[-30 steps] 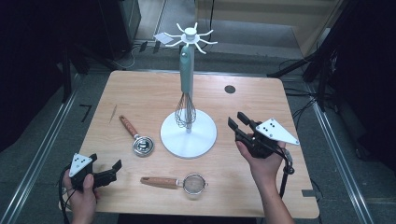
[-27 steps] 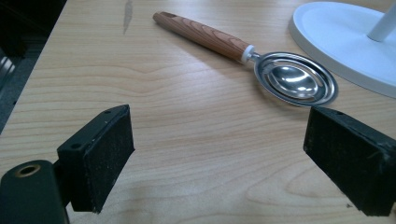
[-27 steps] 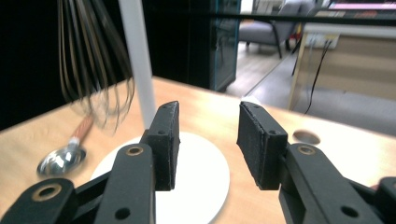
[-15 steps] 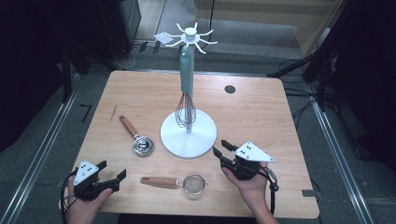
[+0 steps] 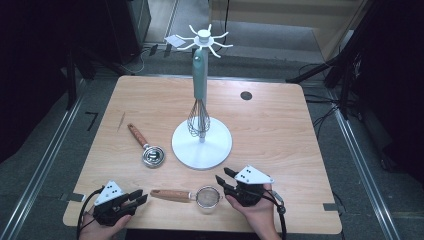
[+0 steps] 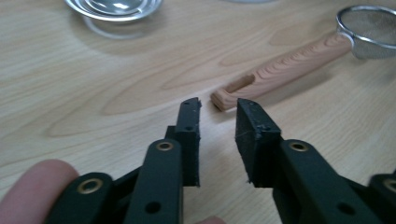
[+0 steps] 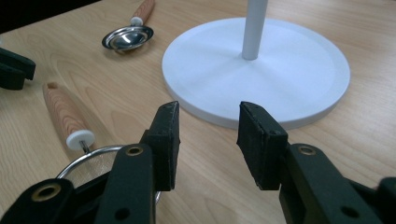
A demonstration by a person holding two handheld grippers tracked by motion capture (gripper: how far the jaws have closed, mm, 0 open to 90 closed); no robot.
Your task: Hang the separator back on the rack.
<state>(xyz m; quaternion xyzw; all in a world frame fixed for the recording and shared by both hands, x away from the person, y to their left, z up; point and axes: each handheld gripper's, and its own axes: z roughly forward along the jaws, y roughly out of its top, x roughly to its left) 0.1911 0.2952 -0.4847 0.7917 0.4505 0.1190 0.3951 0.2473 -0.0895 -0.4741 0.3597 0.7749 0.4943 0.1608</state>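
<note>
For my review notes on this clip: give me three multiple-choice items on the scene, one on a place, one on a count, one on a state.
1. Where does the whisk hang?
A. on the white stand
B. off the table
C. in a gripper

2. How many wooden-handled utensils lie on the table?
A. one
B. two
C. four

3. What is between the left gripper's jaws?
A. the strainer's handle
B. a spoon
C. nothing

Answers:
1 A, it hangs beside the pole over the base.
2 B, the strainer and the measuring cup.
3 C, the jaws, just closing, stop short of the handle end.
</note>
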